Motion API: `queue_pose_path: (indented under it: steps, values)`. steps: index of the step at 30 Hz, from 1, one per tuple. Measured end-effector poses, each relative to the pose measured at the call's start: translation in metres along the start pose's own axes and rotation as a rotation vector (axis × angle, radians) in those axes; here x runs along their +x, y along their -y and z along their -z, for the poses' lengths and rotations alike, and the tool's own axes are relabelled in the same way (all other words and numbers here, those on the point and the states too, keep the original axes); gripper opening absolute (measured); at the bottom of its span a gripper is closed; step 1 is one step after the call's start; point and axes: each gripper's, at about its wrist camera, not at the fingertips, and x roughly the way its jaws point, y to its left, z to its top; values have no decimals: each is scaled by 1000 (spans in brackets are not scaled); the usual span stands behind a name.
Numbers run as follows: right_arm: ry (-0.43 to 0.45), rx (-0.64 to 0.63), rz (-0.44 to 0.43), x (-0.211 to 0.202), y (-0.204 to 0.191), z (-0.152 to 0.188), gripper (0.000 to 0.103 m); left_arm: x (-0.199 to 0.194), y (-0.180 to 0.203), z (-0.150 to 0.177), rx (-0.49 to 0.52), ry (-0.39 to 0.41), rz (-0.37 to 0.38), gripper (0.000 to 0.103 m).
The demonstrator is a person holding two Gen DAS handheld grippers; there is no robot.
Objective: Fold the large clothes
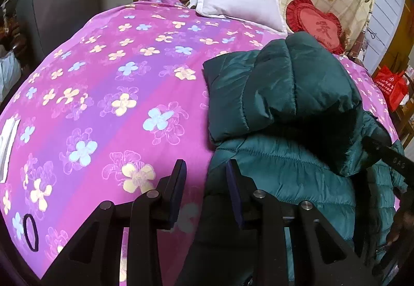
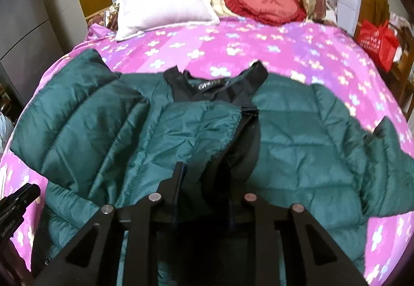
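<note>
A dark green puffer jacket (image 2: 297, 135) lies spread on a pink flowered bedspread (image 2: 258, 47), its black collar (image 2: 220, 86) pointing to the pillows. One sleeve (image 2: 77, 115) is folded across the body. My right gripper (image 2: 204, 172) is open just above the jacket's middle, holding nothing. In the left wrist view the jacket (image 1: 284, 109) fills the right side. My left gripper (image 1: 205, 169) is open at the jacket's left edge, above the bedspread (image 1: 116, 78). The right gripper's finger (image 1: 388, 154) shows at the far right.
A white pillow (image 2: 163, 3) and a red heart-shaped cushion (image 2: 264, 1) lie at the head of the bed. A red bag (image 2: 377, 42) stands beside the bed on the right. A grey wardrobe (image 1: 64, 1) stands on the left.
</note>
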Motion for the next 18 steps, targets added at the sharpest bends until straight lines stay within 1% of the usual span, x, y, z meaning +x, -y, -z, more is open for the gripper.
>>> queue_pose_path:
  steps: [2,8,15,18]
  values:
    - [18,-9,9,-6,2,-3,24,0,-1,1,-6,-3,6,21]
    - [103,-35,85,-31,15,-15,22,-1,0,1,-8,-2,8,21]
    - [129,-10,116,-42,36,-25,20,-2,6,3,-3,1,8,21]
    - [133,-10,142,-42,43,-27,19,-2,6,4,-6,2,5,21]
